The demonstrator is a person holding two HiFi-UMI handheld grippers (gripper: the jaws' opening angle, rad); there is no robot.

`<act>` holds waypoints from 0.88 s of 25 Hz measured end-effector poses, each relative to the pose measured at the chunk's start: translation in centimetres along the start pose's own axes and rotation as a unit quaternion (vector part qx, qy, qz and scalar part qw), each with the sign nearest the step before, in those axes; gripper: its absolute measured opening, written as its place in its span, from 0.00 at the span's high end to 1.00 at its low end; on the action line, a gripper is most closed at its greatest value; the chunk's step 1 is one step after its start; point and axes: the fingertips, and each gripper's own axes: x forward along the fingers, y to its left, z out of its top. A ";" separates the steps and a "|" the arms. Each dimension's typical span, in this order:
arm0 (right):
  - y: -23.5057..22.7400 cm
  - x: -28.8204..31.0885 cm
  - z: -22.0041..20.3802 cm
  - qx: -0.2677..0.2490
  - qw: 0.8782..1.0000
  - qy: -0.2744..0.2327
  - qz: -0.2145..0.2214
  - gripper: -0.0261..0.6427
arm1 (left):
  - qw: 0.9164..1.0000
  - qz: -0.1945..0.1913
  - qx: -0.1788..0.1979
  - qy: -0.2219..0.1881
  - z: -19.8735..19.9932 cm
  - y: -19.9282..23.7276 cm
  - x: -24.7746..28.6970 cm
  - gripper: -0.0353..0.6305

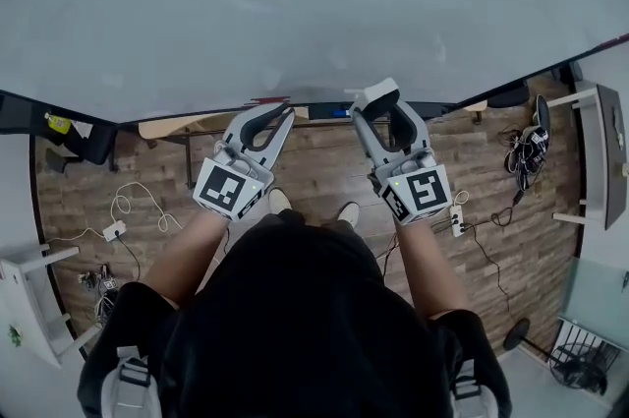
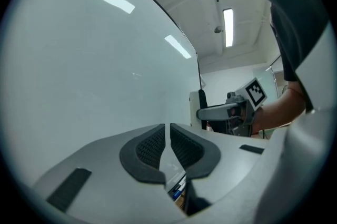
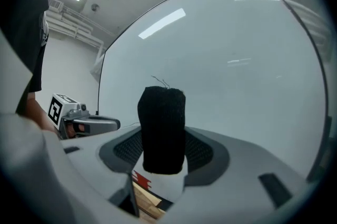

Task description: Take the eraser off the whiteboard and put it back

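The eraser (image 3: 163,130), a block with black felt facing the camera and a white body below, stands upright between the pads of my right gripper (image 3: 163,153), which is shut on it. Both grippers point level at the big whiteboard (image 1: 295,3). In the head view the right gripper (image 1: 378,103) is just off the board's lower edge, with the eraser's pale end (image 1: 372,95) at its tips. To its left, my left gripper (image 1: 278,118) is shut with nothing in it. In the left gripper view its pads meet (image 2: 169,133), and the eraser (image 2: 196,108) shows to the right.
A tray (image 1: 314,112) with a blue marker (image 1: 340,112) runs under the board. Below is a wooden floor with cables, a power strip (image 1: 114,230) and the person's shoes. A desk (image 1: 601,150) stands at the right, a fan (image 1: 578,362) at the lower right.
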 end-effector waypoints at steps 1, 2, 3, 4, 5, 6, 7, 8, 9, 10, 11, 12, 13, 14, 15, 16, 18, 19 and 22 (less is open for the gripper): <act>0.0 -0.4 0.4 0.003 1.000 -0.003 0.012 0.63 | 1.000 0.004 0.001 -0.002 0.3 -0.5 0.0 0.91; 0.1 -0.9 0.6 0.004 1.000 -0.006 0.024 0.63 | 1.000 0.008 0.002 -0.004 0.6 -1.0 0.0 0.91; 0.2 -1.3 0.9 0.004 0.999 -0.008 0.036 0.63 | 1.000 0.012 0.002 -0.003 0.8 -1.5 0.0 0.91; 0.3 -1.7 1.0 0.004 0.999 -0.011 0.047 0.63 | 1.000 0.016 0.002 -0.002 0.9 -2.0 0.0 0.91; 0.3 -2.2 1.1 0.003 0.998 -0.014 0.057 0.63 | 1.000 0.018 0.003 -0.001 1.1 -2.6 0.0 0.91; 0.2 -2.7 1.2 0.003 0.998 -0.018 0.064 0.63 | 1.000 0.020 0.005 -0.002 1.3 -3.2 0.2 0.91; 0.0 -3.2 1.3 0.004 0.997 -0.021 0.070 0.63 | 1.000 0.021 0.007 -0.002 1.5 -3.8 0.4 0.91; -0.1 -3.8 1.4 0.005 0.997 -0.024 0.076 0.63 | 1.000 0.023 0.008 -0.003 1.8 -4.5 0.6 0.91; -0.1 -4.4 1.5 0.007 0.996 -0.027 0.082 0.63 | 1.000 0.024 0.008 -0.004 2.0 -5.2 0.7 0.91; -0.2 -5.0 1.5 0.009 0.996 -0.028 0.089 0.63 | 1.000 0.026 0.009 -0.005 2.2 -5.9 0.8 0.91; -0.2 -5.5 1.6 0.011 0.995 -0.029 0.097 0.63 | 1.000 0.027 0.010 -0.006 2.4 -6.6 1.0 0.91; -0.3 -6.0 1.6 0.012 0.994 -0.031 0.103 0.63 | 1.000 0.028 0.012 -0.005 2.5 -7.2 1.2 0.91; -0.4 -6.4 1.6 0.013 0.994 -0.032 0.108 0.63 | 1.000 0.027 0.014 -0.005 2.6 -7.9 1.4 0.91; -0.5 -6.7 1.6 0.013 0.993 -0.032 0.111 0.63 | 1.000 0.025 0.015 -0.003 2.6 -8.5 1.5 0.91; -0.6 -7.0 1.5 0.014 0.993 -0.032 0.114 0.63 | 1.000 0.023 0.014 -0.001 2.5 -9.1 1.7 0.91; -0.7 -7.3 1.5 0.014 0.992 -0.032 0.118 0.63 | 1.000 0.021 0.013 0.001 2.5 -9.6 1.9 0.91; -0.9 -7.8 1.6 0.013 0.992 -0.034 0.124 0.63 | 1.000 0.021 0.012 0.002 2.6 -10.5 2.2 0.91; -0.9 -8.0 1.7 0.011 0.991 -0.035 0.126 0.63 | 1.000 0.021 0.013 0.001 2.7 -10.9 2.4 0.91; -1.0 -8.6 1.8 0.004 0.991 -0.039 0.132 0.63 | 1.000 0.022 0.014 -0.001 3.0 -11.7 2.9 0.91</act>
